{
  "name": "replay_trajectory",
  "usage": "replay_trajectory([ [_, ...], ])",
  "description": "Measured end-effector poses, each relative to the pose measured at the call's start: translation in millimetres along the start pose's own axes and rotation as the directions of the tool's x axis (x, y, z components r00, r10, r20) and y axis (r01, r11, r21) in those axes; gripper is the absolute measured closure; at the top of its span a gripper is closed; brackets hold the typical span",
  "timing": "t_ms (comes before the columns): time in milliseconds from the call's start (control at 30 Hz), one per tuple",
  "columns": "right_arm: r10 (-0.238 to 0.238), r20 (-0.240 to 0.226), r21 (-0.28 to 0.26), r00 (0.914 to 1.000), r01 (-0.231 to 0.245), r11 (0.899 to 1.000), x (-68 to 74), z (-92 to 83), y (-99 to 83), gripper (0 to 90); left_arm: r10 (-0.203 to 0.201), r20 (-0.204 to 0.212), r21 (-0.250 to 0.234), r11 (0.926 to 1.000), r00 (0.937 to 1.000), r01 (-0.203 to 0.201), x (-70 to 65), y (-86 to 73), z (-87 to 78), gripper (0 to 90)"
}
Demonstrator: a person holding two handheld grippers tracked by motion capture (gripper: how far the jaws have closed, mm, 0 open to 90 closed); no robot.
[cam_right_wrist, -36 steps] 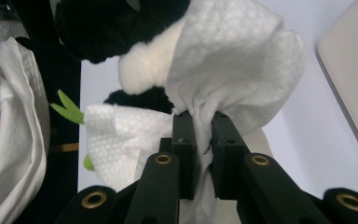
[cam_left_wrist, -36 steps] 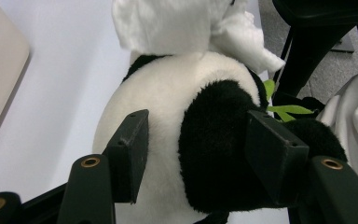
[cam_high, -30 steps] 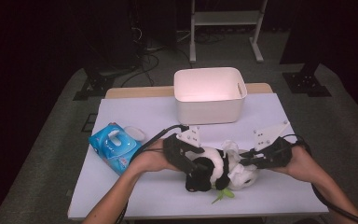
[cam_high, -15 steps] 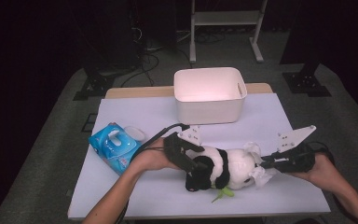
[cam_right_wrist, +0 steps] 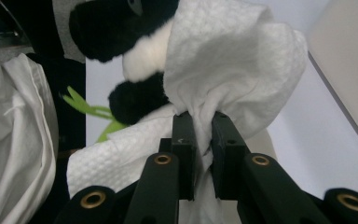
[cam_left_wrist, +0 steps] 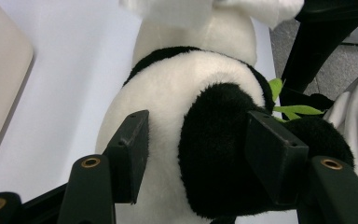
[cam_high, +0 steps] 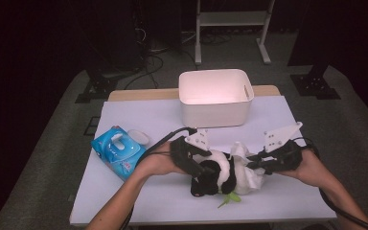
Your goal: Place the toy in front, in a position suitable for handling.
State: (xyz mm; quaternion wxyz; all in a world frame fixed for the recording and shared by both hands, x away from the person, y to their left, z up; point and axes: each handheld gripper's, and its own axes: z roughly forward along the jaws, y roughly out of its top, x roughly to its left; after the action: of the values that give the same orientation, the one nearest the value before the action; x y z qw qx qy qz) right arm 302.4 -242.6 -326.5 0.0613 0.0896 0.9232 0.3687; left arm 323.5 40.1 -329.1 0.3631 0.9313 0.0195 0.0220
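Black-and-white plush panda (cam_high: 215,175): laid near the table's front edge, clamped at the head by the left gripper (cam_high: 196,165). White paper wipe (cam_high: 249,175): draped on the panda, pinched by the right gripper (cam_high: 261,165). Rectangular white plastic tub (cam_high: 215,98): stood beyond the panda.

- A dark recording lab or studio, not a home.
- Lit bench (cam_high: 139,120) on grey carpet (cam_high: 43,158).
- Black stand feet (cam_high: 93,91), floor cables (cam_high: 155,62) and a white metal frame (cam_high: 230,19) behind.
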Motion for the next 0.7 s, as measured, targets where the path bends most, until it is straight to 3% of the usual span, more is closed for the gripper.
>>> replay_trajectory([
  [200,-0.032,-0.014,0.045,0.9994,0.033,0.998,-0.4,16.6,12.2,81.0,-0.004,-0.006,-0.005,1.0000,1.0000,0.004,-1.6,-0.6,-1.1,40.6],
  [467,0.006,-0.023,0.022,0.9997,-0.006,1.000,-1.2,9.5,2.1,81.1,0.003,-0.006,-0.022,0.9998,1.0000,-0.003,-4.4,0.4,-12.8,39.9],
  [700,0.006,-0.015,0.027,0.9999,-0.005,1.000,0.5,5.7,-1.6,81.0,-0.001,-0.013,-0.002,1.0000,0.9999,0.001,-4.9,-3.1,-20.6,38.4],
])
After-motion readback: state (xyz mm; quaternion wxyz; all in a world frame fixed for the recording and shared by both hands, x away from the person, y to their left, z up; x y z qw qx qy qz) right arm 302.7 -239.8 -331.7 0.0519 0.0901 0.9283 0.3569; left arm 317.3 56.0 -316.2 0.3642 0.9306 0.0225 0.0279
